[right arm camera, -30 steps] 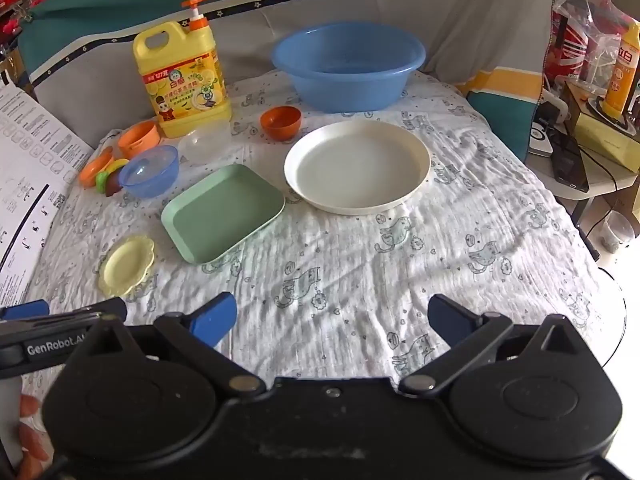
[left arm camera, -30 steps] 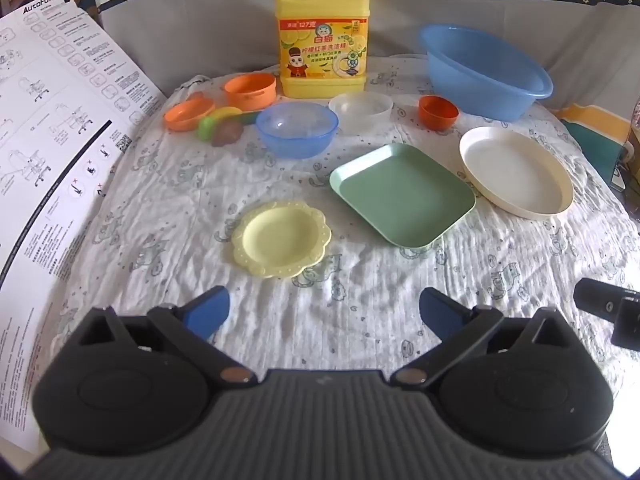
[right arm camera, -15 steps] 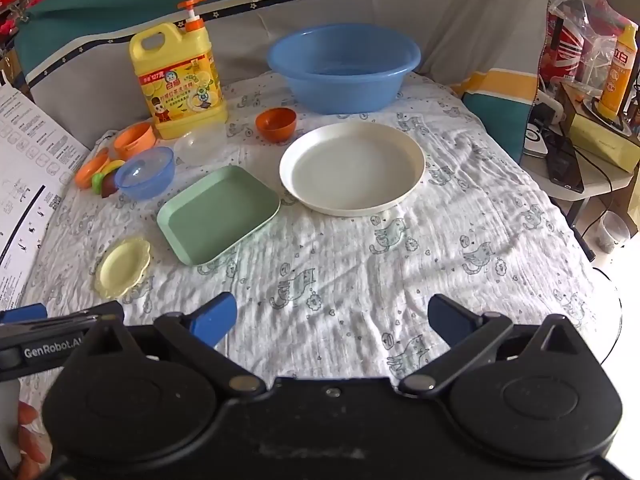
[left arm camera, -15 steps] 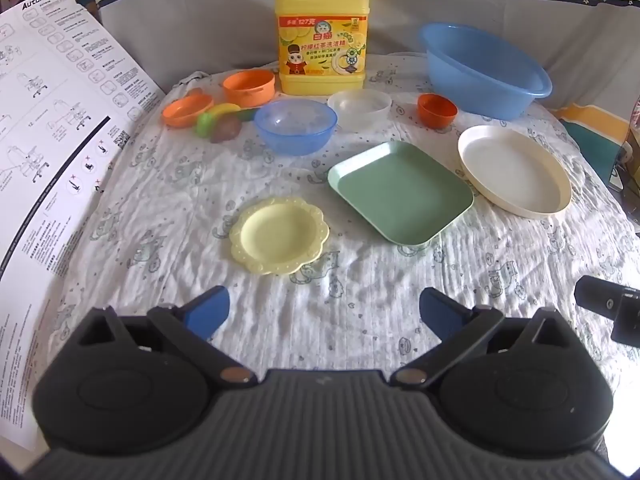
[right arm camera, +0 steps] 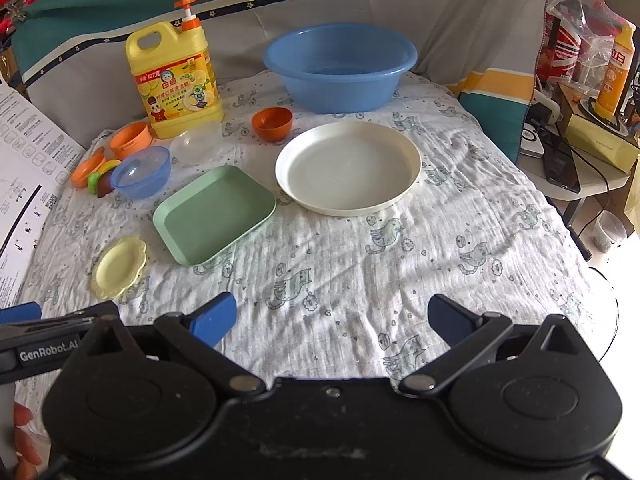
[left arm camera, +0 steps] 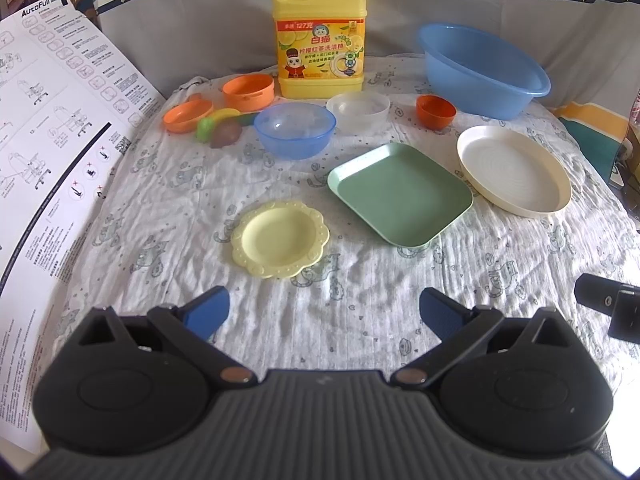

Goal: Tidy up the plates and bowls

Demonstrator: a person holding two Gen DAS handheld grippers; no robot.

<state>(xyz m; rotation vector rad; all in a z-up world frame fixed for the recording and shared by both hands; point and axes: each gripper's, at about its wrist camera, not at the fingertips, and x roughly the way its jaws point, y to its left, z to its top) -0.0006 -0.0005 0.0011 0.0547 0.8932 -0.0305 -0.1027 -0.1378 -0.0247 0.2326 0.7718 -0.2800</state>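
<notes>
Both grippers — left, right — spread wide, empty, at the tabletop's near edge, plates mid-table, bowls toward the far edge.

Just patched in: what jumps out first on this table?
The tall yellow detergent jug at the back, with the big blue basin to its right. In the middle lie the cream round plate and green square plate, side by side; both tools, left and right, hover open and empty.
</notes>
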